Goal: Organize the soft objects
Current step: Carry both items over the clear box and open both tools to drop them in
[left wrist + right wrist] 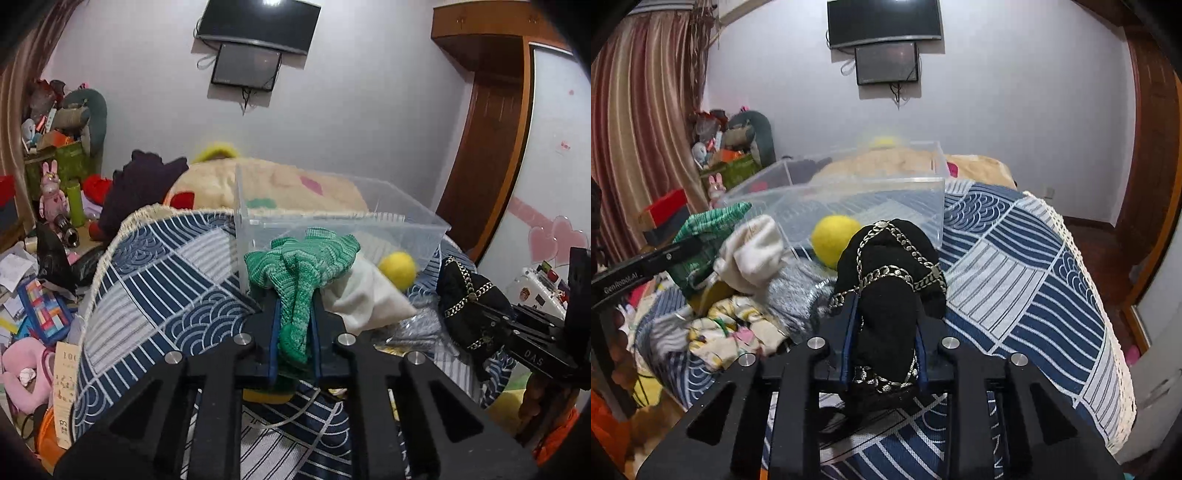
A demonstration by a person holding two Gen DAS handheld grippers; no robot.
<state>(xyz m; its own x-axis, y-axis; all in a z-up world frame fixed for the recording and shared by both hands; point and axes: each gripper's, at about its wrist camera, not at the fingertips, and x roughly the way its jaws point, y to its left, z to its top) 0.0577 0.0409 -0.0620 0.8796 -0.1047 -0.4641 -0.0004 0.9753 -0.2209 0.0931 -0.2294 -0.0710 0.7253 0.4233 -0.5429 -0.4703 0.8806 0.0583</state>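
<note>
My left gripper (294, 314) is shut on a green knitted cloth (301, 266) and holds it in front of the clear plastic box (332, 221) on the bed. My right gripper (884, 317) is shut on a black cloth with silver chain trim (890, 273), held just right of the box (849, 192). A yellow ball (398, 267) and a white cloth (365, 295) lie by the box's near side; they also show in the right wrist view, ball (833, 236) and white cloth (753, 254). The right gripper with the black cloth (469, 295) shows at the right of the left wrist view.
The bed has a blue and white patterned cover (1015, 266). A pile of soft items, grey (794, 291) and floral cloth (727, 328), lies left of my right gripper. A cream plush (258, 184) lies behind the box. Cluttered toys and shelves (55, 166) stand at left.
</note>
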